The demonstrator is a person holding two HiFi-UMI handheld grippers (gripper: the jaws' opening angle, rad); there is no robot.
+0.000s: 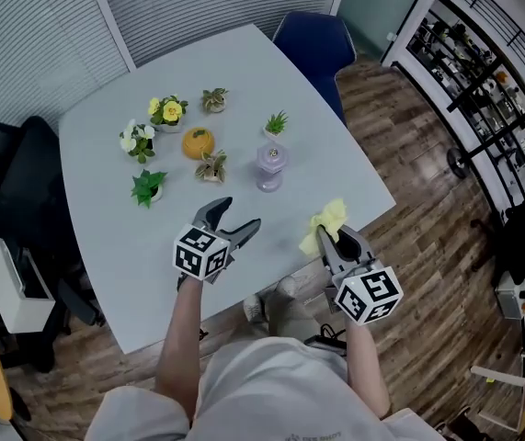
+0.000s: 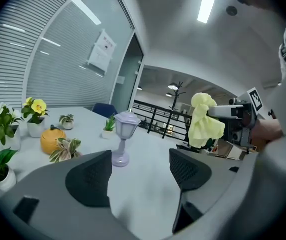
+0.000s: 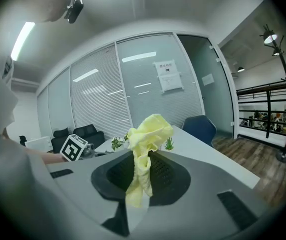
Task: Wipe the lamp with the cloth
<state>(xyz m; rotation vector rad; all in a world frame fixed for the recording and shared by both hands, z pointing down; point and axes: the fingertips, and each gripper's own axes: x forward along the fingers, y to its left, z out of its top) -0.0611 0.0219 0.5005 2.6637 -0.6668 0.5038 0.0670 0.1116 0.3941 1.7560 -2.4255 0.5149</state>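
The wiping itself is not yet beginning, as far as the pictures are showing. The lamp, a small pale purple lantern on a round foot, is standing upright on the grey table, and nothing is touching it.

The right gripper is gripping the yellow cloth. Its jaws are closing on the middle of the cloth, so one bunch is sticking up above them and a tail is hanging below. This cloth is hovering on the person's side of the lamp and to the lamp's right, near the table edge, clearly apart from the lamp. So the first part, taking the cloth, appears to be done.

The left gripper is holding nothing. Its jaws are standing wide apart, and in the left gripper view only the bare table and the lamp beyond it are showing between them. It is hanging in front of the lamp, a little to the lamp's left, near but not touching.

Behind and to the left of the lamp, the small potted plants and an orange pumpkin-shaped ornament are standing undisturbed.

I am judging that nearly the whole task is remaining: bringing the cloth to the lamp, perhaps steadying the lamp with the empty gripper, and then rubbing the shade, stem and foot.
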